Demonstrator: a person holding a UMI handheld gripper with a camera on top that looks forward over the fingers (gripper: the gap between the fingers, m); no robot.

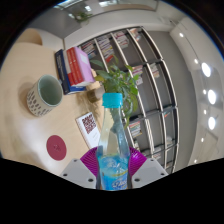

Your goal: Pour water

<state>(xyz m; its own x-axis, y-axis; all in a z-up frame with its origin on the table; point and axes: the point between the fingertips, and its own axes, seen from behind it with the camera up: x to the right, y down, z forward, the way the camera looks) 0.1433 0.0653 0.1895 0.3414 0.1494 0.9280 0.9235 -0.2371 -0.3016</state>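
Observation:
A clear plastic water bottle (113,140) with a light blue cap and a blue label stands between my fingers, and both magenta pads (89,160) press on its sides. My gripper (113,168) is shut on the bottle and holds it above the light wooden table (30,65). A pale green mug (43,96) with a white inside sits on the table, beyond my fingers and to the left of the bottle. The whole view is tilted.
A stack of books (72,70) lies behind the mug. A small green plant (118,78) stands behind the bottle cap. A card with a QR code (87,124) and a round dark red coaster (57,148) lie on the table. Shelving with books (150,80) fills the background.

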